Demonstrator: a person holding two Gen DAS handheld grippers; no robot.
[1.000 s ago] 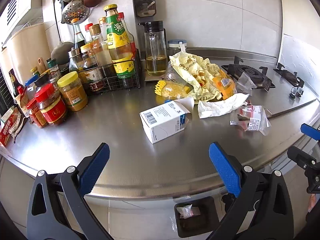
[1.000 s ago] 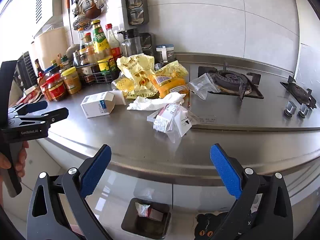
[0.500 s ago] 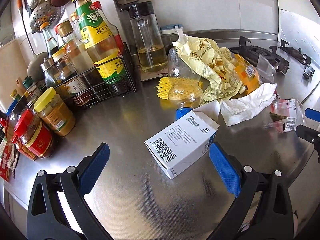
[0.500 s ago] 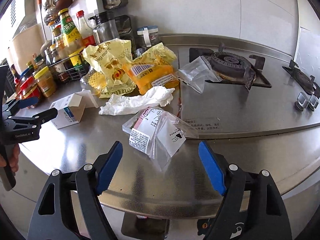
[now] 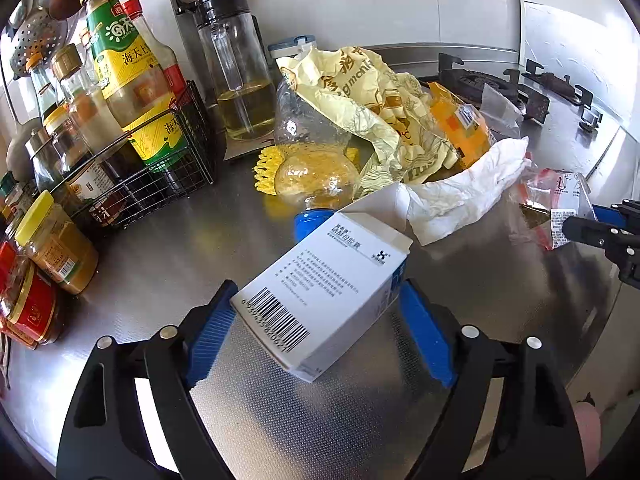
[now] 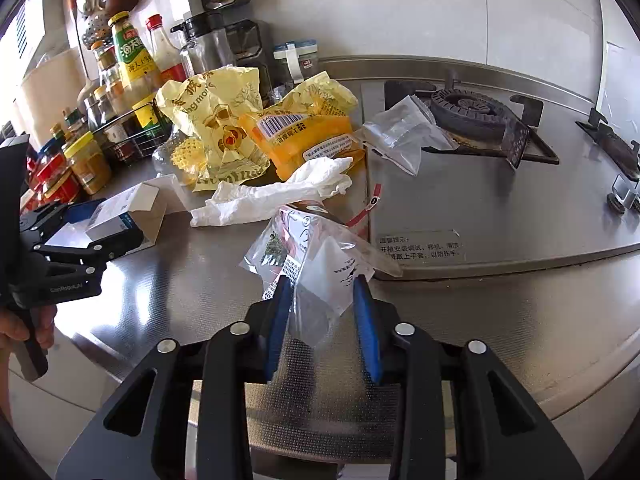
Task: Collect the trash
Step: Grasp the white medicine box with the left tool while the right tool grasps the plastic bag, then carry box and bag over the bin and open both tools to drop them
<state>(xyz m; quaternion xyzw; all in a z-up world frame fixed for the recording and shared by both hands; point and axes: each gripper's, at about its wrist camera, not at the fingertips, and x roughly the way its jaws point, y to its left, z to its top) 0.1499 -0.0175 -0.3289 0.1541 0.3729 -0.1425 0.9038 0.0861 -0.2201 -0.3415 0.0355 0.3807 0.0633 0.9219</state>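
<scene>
On the steel counter (image 5: 160, 248), the left gripper (image 5: 316, 312) has just been closing around the white carton (image 5: 320, 288), right pad contact hidden; the right gripper (image 6: 320, 312), also closing, pinches the clear wrapper (image 6: 316, 256), its contents unclear.

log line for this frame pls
left gripper: closing on white carton | right gripper: closing on clear wrapper | both on counter
</scene>
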